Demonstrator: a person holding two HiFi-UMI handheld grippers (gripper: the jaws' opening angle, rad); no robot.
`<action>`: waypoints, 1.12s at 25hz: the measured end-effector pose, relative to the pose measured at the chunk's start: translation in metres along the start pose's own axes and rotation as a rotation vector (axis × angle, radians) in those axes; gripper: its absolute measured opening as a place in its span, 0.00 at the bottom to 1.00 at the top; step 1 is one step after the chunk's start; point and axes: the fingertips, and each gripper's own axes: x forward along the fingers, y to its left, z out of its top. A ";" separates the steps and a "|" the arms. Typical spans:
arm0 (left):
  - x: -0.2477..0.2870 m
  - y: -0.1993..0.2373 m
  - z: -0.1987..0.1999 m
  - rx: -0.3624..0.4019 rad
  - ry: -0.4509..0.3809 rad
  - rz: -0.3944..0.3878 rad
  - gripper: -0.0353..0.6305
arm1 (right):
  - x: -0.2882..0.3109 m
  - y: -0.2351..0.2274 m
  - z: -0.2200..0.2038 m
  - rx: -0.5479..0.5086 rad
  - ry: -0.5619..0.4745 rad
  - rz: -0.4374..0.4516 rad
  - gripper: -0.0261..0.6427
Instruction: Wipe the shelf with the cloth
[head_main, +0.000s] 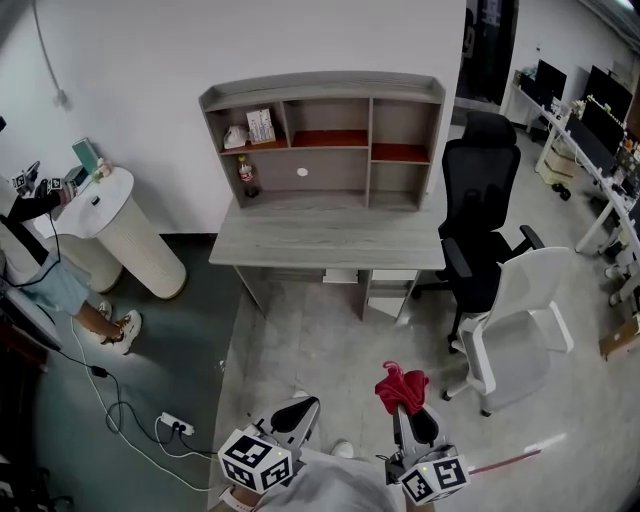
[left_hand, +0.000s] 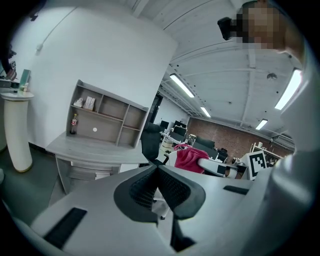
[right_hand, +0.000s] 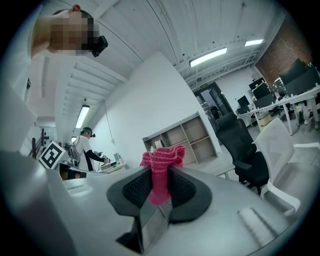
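On my left gripper (left_hand: 156, 172) the jaws are pressed together with nothing between them. It rides low at my left side, pointing towards the far wall. On my right gripper (right_hand: 160, 184) the jaws pinch the red cloth (right_hand: 162, 160). They hold only a narrow fold, and the rest bunches up loose above the tips. In the head view the cloth sits at the front of that gripper, over the bare floor (head_main: 330, 340).

The shelf (head_main: 320, 130) stands well apart from me against the wall, on top of the grey worktop (head_main: 330, 240). I judge that wiping has not begun and that I must first walk up to it.

On my left, a power strip (head_main: 178, 426) and its cable (head_main: 110, 400) lie on the floor near my feet. A careless step that way could catch them.

At the shelf, a bottle (head_main: 247, 177) stands on the worktop in the lower left bay, and a small box (head_main: 260, 125) sits in the upper left compartment. A wide sweep of the cloth could knock either over.

On my right, the black chair (head_main: 480, 240) and the white chair (head_main: 520, 310) crowd that side of the worktop. My right arm could bump them as I reach for the right-hand compartments.

The grip itself is thin. Hard rubbing may drag the cloth out of the jaws.
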 end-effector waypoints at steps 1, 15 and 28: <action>0.001 0.000 0.000 -0.001 0.003 0.002 0.06 | 0.002 -0.001 0.000 0.001 0.001 0.001 0.18; 0.073 0.076 0.036 -0.095 -0.001 -0.023 0.06 | 0.106 -0.023 0.000 0.013 0.065 -0.025 0.18; 0.165 0.183 0.140 -0.102 -0.027 -0.156 0.06 | 0.280 -0.034 0.049 0.006 0.018 -0.089 0.18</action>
